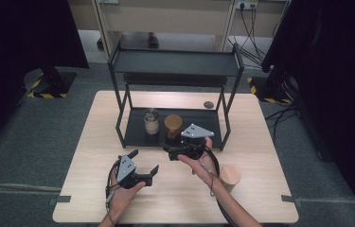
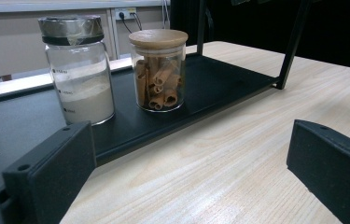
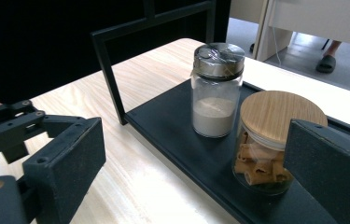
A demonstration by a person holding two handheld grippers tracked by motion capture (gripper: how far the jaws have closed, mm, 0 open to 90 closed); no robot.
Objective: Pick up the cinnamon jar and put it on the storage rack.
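Observation:
A black two-tier shelf (image 1: 175,64) stands at the back of the wooden table (image 1: 94,142). On its lower tier are a glass jar of white powder with a metal lid (image 1: 151,121) (image 2: 78,70) (image 3: 216,88) and a wooden-lidded jar of brown rolled sticks (image 1: 173,125) (image 2: 159,70) (image 3: 270,140). My right gripper (image 1: 169,152) (image 3: 196,172) hovers just in front of the tier, open and holding nothing, with the stick jar close ahead near its right jaw. My left gripper (image 1: 143,161) (image 2: 193,177) rests low over the table nearer the front, open and holding nothing, facing both jars.
Another wooden-lidded jar (image 1: 230,176) stands on the table at the front right, beside my right forearm. The shelf's black legs (image 1: 226,123) frame the lower tier. A small dark disc (image 1: 208,104) lies on the table behind the shelf. Cables trail from both grippers.

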